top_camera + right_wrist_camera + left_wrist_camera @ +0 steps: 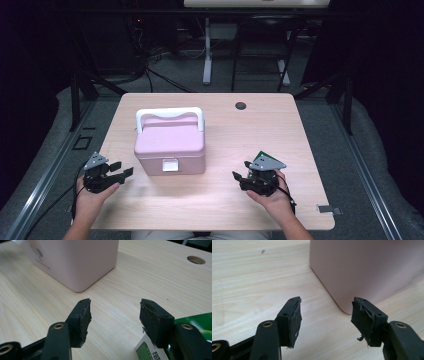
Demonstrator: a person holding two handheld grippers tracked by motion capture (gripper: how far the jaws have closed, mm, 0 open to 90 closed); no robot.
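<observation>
Pink lidded box (170, 145), white handle up, is placed mid-table between left gripper (122, 174) and right gripper (240, 170), both spread and empty; green packet (200, 322), possibly a card, could be swept aside by the right jaws

Each hand carried a black two-jaw tool: the left gripper (122, 171) and the right gripper (240, 170) both had a grey three-cornered plate on top and a thin black cable behind. The pads (295, 321) were worn (edges frayed), with brass-coloured pivot screws.
</observation>
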